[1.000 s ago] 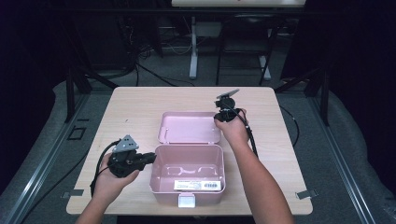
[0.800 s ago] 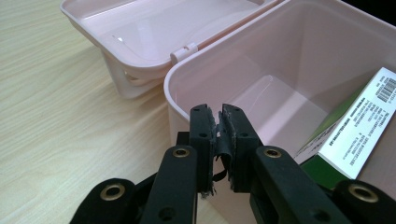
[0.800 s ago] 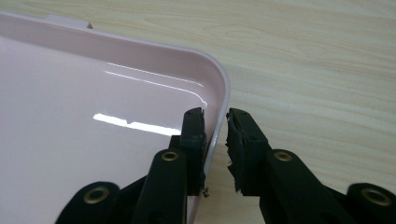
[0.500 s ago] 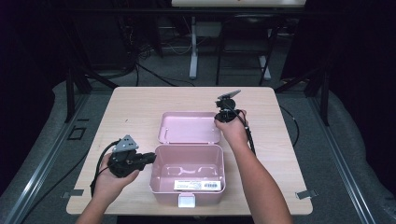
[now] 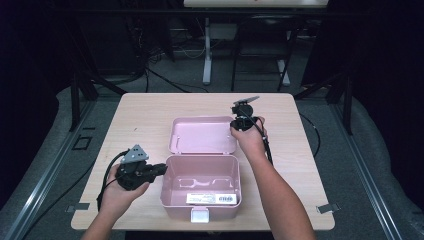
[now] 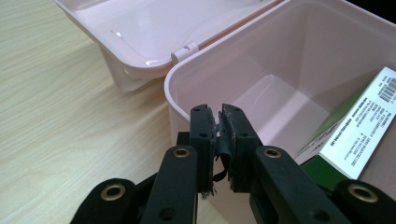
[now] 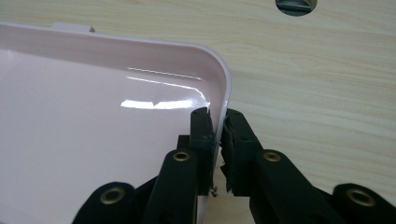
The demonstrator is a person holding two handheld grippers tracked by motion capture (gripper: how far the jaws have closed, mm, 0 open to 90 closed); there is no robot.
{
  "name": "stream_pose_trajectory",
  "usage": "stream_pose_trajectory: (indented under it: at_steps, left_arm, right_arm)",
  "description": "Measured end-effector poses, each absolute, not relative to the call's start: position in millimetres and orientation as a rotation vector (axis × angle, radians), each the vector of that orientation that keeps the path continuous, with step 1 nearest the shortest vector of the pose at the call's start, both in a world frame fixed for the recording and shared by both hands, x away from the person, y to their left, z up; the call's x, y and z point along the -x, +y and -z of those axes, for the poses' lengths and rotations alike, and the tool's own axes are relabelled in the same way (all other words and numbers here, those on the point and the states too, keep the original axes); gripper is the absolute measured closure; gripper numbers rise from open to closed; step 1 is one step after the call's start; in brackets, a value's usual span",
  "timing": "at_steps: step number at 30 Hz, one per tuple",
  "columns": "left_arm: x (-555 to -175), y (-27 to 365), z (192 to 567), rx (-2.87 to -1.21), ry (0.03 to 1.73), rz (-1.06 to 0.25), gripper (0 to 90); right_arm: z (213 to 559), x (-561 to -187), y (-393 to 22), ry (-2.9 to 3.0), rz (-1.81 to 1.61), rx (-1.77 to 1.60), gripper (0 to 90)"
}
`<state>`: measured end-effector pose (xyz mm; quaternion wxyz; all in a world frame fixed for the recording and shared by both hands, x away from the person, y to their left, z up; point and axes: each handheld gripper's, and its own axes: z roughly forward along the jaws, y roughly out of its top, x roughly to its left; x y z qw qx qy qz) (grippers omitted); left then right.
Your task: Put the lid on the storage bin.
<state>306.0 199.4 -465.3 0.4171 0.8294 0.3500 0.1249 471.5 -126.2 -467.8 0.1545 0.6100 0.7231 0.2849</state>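
From the high view, I have the pink box (image 5: 201, 186) in the lower middle of the frame on the pale wood-grain worktop (image 5: 300, 165), its lid (image 5: 202, 135) flung back flat behind it toward the centre. My left hand-held gripper (image 5: 159, 170) sits at the box's left wall, and my right hand-held gripper (image 5: 235, 124) is at the lid's right edge. I judge the box light, thin moulded plastic, stiff at the rims but glossy and slippery.

In the left gripper view, the jaws are clenched on the box's wall (image 6: 175, 93) at lower centre, one pad inside and one outside. The smooth, rounded, empty tub runs to the upper right, with a white-and-green label (image 6: 359, 126) at the right edge. The rim is the sensible place to hold.

In the right gripper view, the jaws have just been closing and now pinch the lid's thin rim (image 7: 227, 93) near its rounded corner, centre frame. The shiny inner face fills the left. I reckon a hold near the corner could twist the hinge, so I would swing it gently.
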Motion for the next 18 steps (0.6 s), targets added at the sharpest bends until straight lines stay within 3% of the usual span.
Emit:
stream_pose_trajectory:
  at_steps: [18]
  left_arm:
    - [-305,199,465,-2.079,0.887,-0.313,83.3]
  right_arm:
    - [437,-456,-133,2.019,-0.95,-1.681,84.5]
